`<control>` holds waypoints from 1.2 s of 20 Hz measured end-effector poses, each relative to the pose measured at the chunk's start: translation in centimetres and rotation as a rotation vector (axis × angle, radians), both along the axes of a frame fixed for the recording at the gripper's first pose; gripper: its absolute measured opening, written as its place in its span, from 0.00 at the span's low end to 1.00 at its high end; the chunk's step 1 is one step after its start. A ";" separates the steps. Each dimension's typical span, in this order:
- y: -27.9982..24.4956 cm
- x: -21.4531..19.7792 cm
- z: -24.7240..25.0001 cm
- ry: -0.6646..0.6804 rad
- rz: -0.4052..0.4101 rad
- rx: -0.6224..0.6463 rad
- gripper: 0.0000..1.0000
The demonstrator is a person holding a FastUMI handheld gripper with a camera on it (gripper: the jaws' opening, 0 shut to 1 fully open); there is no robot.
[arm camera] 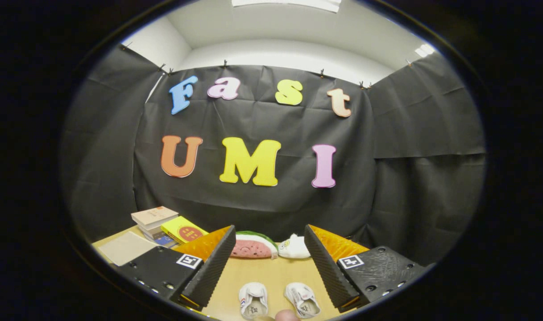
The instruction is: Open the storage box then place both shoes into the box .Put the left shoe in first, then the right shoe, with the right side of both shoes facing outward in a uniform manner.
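Observation:
Two small white shoes lie side by side on the wooden table, low between my fingers: the left one (253, 301) and the right one (303, 300), both with their openings showing. My gripper (267, 267) is held above the table, open, with nothing between its fingers. The fingers (211, 267) stand wide apart on either side of the shoes. A fingertip of a person's hand (285, 315) shows just below the shoes.
Beyond the fingers, at the table's back edge, lie a watermelon-slice plush toy (252, 247) and a small white plush (294, 247). A stack of books (164, 225) and a flat beige sheet (126, 247) sit at the back left of the table (271, 272).

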State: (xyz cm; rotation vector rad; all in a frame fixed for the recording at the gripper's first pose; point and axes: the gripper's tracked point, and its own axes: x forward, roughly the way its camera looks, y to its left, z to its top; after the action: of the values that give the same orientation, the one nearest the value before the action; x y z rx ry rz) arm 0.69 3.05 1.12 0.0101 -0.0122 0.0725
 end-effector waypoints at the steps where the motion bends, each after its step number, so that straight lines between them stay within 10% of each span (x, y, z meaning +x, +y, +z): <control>1: 0.4 0.0 -0.2 0.004 0.007 0.002 0.95; 24: 5.6 0.9 -4.9 0.117 0.172 0.051 0.95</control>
State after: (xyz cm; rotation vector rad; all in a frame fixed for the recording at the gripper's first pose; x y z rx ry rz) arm 1.56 8.67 -3.76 0.0666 0.1041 0.2431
